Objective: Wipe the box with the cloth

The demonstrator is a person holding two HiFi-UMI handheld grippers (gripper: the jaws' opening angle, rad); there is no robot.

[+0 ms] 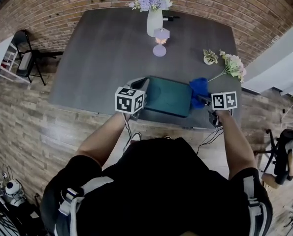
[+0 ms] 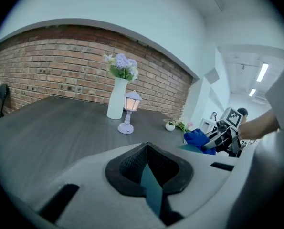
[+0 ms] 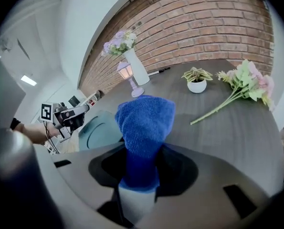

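Observation:
A teal box (image 1: 168, 96) lies flat near the front edge of the dark table (image 1: 102, 53). My left gripper (image 1: 138, 89) is shut on its left edge; in the left gripper view a thin teal edge of the box (image 2: 151, 190) runs between the closed jaws of the left gripper (image 2: 147, 163). My right gripper (image 1: 204, 100) is shut on a blue cloth (image 1: 199, 88) held at the box's right end. In the right gripper view the blue cloth (image 3: 144, 120) bulges out of the right gripper (image 3: 139, 168), with the teal box (image 3: 99, 131) to its left.
A white vase of purple flowers (image 1: 154, 14) and a small lilac lantern lamp (image 1: 160, 41) stand at the table's far side. A little potted plant (image 1: 210, 57) and a flower bunch (image 1: 232, 65) lie at the right. Chairs (image 1: 24, 55) stand on the floor to the left.

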